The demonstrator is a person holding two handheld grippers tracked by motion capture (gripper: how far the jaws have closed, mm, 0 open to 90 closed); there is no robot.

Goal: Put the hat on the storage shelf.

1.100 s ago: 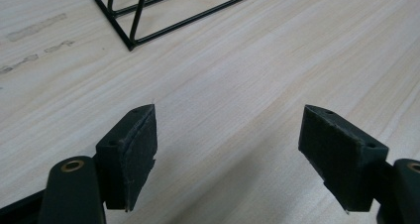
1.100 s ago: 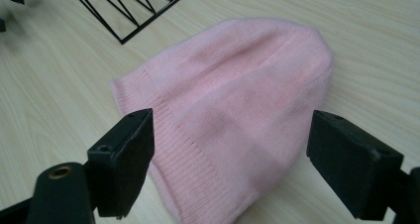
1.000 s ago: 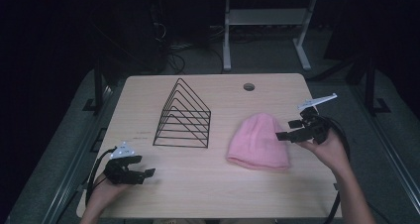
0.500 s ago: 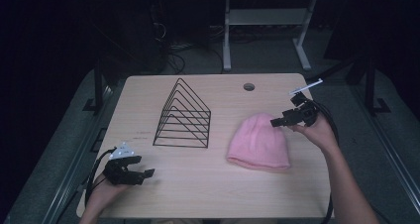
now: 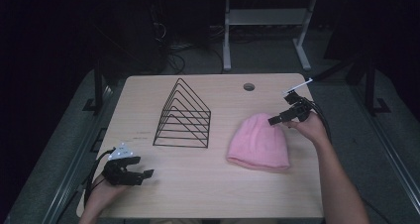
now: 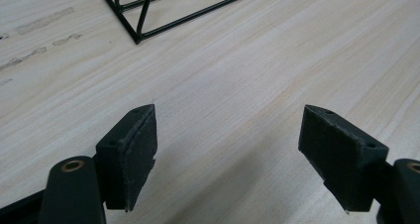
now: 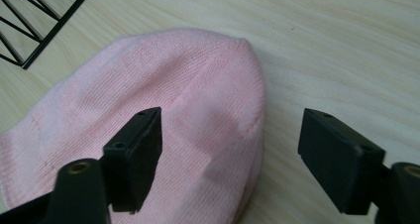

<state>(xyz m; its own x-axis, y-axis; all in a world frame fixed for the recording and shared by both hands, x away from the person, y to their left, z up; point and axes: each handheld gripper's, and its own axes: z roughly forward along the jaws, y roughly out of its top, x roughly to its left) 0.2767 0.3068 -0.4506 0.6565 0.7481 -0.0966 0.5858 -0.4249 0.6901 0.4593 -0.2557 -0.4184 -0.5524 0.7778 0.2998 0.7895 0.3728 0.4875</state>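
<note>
Both fingers of the right gripper [image 5: 275, 120] straddle the pink beanie's [image 5: 258, 141] crown.

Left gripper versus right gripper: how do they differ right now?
The right gripper hangs over the crown of the pink beanie, its jaws just closing a little, with nothing pinched yet; the left gripper has bare table between its jaws. The right sits at the table's far right, the left at the near left corner. Both are open.
</note>
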